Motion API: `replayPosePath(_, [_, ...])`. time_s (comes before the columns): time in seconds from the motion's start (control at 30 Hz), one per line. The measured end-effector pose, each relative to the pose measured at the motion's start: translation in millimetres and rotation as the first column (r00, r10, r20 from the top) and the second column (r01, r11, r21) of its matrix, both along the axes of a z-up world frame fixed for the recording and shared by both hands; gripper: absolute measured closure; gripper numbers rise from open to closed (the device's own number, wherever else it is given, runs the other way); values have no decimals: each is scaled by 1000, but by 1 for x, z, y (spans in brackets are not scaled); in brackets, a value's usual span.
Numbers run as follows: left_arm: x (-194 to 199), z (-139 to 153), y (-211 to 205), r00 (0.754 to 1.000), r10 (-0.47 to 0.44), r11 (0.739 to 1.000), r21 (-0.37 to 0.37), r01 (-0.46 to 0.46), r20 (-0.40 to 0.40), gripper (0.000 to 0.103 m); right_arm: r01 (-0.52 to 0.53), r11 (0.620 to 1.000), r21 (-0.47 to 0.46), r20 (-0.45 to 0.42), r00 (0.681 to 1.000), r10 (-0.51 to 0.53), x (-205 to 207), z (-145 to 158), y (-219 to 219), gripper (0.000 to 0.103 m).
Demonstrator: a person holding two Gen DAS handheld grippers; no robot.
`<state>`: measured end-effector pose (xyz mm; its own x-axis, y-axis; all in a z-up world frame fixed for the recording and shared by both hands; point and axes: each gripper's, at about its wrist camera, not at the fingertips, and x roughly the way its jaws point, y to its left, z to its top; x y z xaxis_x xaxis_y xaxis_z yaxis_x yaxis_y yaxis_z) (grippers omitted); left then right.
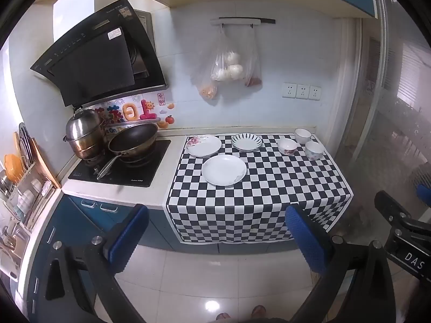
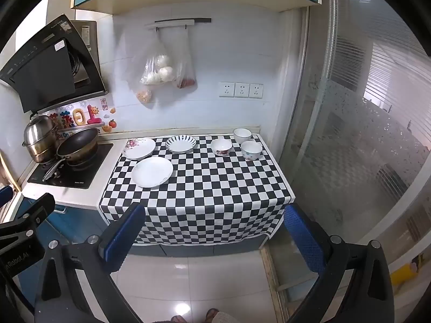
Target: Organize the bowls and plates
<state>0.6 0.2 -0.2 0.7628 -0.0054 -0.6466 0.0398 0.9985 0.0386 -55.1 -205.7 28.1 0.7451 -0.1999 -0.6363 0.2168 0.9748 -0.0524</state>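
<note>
Three plates lie on the checkered cloth (image 1: 269, 188) (image 2: 215, 188): a plain white plate (image 1: 224, 170) (image 2: 152, 171) nearest, a flowered plate (image 1: 204, 146) (image 2: 139, 148) behind it, and a blue-striped plate (image 1: 246, 141) (image 2: 181, 143). To their right stand three bowls: a flowered bowl (image 1: 287, 146) (image 2: 221, 146), a white bowl (image 1: 302, 135) (image 2: 242, 135) at the back and a patterned bowl (image 1: 314, 150) (image 2: 251, 150). My left gripper (image 1: 216, 215) and right gripper (image 2: 212, 214) hang open over the floor, well short of the counter, with nothing between the blue pads.
A hob (image 1: 121, 164) with a steel pot (image 1: 84, 137) and a dark pan (image 1: 133, 138) lies left of the cloth. A dish rack (image 1: 21, 177) stands at far left. Plastic bags (image 1: 229, 67) hang on the wall. A glass partition (image 2: 350, 134) closes the right side.
</note>
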Motion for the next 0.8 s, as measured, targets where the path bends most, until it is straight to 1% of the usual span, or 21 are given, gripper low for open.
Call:
replayPosePath(0.43, [2, 1, -1, 1000, -8, 1000, 10, 7, 17, 0, -1, 1000, -2, -1, 1000, 1, -1, 0, 1, 0])
replayPosePath(0.47, [3, 7, -4, 1000, -9, 1000, 9, 9, 16, 0, 3, 1000, -3, -1, 1000, -3, -2, 1, 1, 0])
replayPosePath(0.6, [3, 10, -8, 1000, -19, 1000, -2, 19, 17, 0, 8, 1000, -4, 1, 1000, -7, -6, 3, 1, 0])
replayPosePath(0.8, [-4, 7, -7, 999, -33, 999, -7, 33, 27, 0, 16, 1000, -7, 1, 1000, -16, -12, 2, 0, 0])
